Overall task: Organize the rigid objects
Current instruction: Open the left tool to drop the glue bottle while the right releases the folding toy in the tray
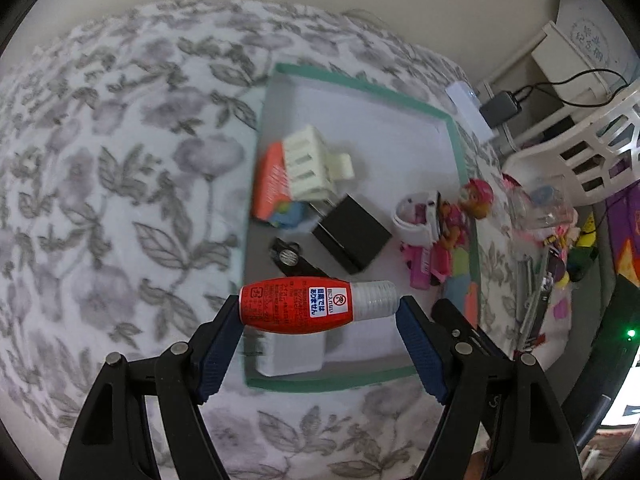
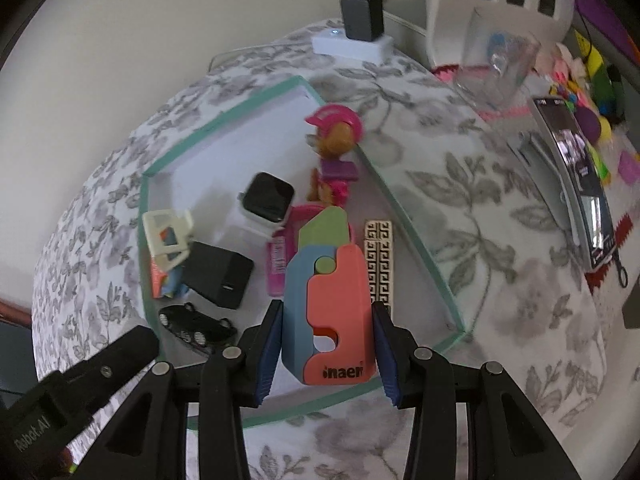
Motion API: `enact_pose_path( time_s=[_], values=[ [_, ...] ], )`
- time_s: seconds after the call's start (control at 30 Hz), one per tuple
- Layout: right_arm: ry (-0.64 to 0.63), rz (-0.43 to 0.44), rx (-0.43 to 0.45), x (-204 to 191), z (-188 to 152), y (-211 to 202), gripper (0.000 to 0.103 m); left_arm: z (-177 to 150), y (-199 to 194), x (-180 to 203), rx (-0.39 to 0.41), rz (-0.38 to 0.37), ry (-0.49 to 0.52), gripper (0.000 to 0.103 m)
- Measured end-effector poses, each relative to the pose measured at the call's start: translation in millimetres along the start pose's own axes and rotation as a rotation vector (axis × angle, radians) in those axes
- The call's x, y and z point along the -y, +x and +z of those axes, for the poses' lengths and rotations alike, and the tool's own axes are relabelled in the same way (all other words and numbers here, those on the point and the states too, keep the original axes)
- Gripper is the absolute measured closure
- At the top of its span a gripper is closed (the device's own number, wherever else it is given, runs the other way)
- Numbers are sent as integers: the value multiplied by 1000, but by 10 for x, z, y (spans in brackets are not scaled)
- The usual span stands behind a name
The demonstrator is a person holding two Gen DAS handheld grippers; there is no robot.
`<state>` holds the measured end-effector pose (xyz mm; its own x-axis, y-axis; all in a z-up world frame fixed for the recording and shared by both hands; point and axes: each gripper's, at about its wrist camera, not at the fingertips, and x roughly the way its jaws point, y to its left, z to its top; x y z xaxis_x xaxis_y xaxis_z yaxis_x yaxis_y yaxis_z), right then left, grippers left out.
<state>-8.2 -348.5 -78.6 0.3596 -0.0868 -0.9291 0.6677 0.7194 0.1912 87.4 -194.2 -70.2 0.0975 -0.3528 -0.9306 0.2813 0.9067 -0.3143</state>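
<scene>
My left gripper (image 1: 318, 312) is shut on a small red bottle (image 1: 296, 306) with a clear ribbed cap, held sideways above the near part of the green-rimmed tray (image 1: 456, 136). My right gripper (image 2: 326, 344) is shut on an orange, blue and green plastic toy (image 2: 332, 280), held upright over the tray's near corner (image 2: 352, 394). The right gripper's black body shows at the tray's near right in the left wrist view. The left gripper's black body (image 2: 84, 372) shows at lower left in the right wrist view.
In the tray lie a black charger (image 1: 352, 234), a white charger (image 1: 290, 354), a cream clip (image 1: 312, 164), a smartwatch (image 2: 266, 200), a pink doll figure (image 2: 336, 136), a patterned strip (image 2: 380, 264) and a black key fob (image 2: 196, 326). A phone (image 2: 580, 176), toys and a white basket (image 1: 592, 152) stand to the right on the floral bedding.
</scene>
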Motion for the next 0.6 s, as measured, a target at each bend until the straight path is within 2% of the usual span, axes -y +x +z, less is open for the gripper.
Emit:
enact_pose_path(
  time_s=[0.3, 0.6],
  values=[
    [-15, -20, -40, 4, -26, 107, 58, -34, 125, 109, -19, -56, 28, 25],
    [-29, -23, -63, -41, -46, 167, 58, -59, 152, 30, -32, -44, 2, 24]
  ],
)
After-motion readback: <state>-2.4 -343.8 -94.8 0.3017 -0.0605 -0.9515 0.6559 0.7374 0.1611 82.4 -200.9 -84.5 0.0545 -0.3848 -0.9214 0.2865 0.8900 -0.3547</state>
